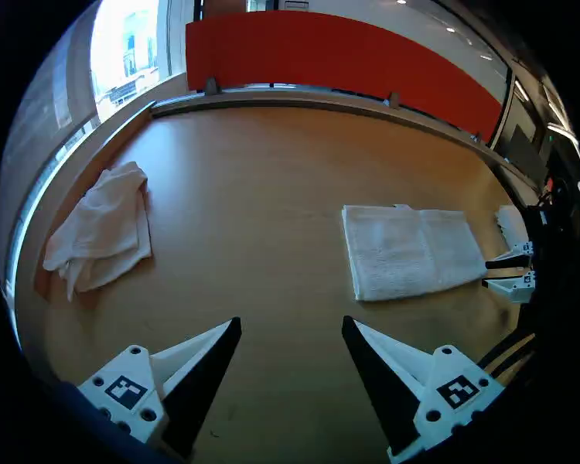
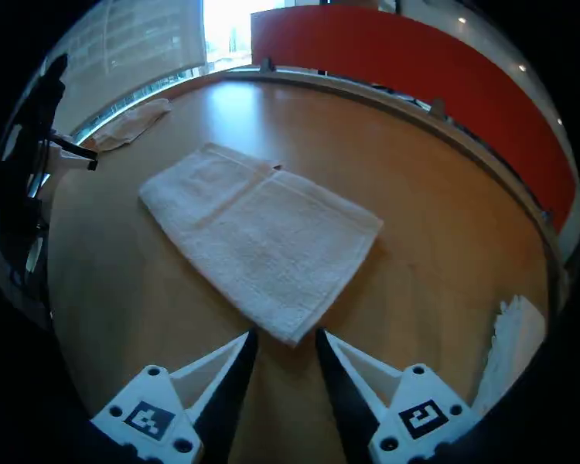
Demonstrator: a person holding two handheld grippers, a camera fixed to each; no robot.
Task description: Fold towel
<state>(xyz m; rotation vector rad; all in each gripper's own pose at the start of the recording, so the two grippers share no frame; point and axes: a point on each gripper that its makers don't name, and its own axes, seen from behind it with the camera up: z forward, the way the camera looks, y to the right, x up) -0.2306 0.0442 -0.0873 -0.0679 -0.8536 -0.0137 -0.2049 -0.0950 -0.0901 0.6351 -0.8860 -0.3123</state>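
White towel (image 2: 263, 240) lies folded flat on desk (image 2: 445, 255), near corner aimed into your right claw (image 2: 284, 340). Claw part-open, straddling corner, not pinching; likely set for next fold. Left claw (image 1: 290, 321) wide open, empty. Crumpled towel (image 1: 97, 228) well aside.

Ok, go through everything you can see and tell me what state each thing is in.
Middle towel: folded flat on the table.
Side towel: crumpled, not folded.
White cloth: at the table's edge, partly in view, cannot tell.
Left gripper: jaws wide open, empty.
Right gripper: jaws open, at the middle towel's corner, not pressing it.
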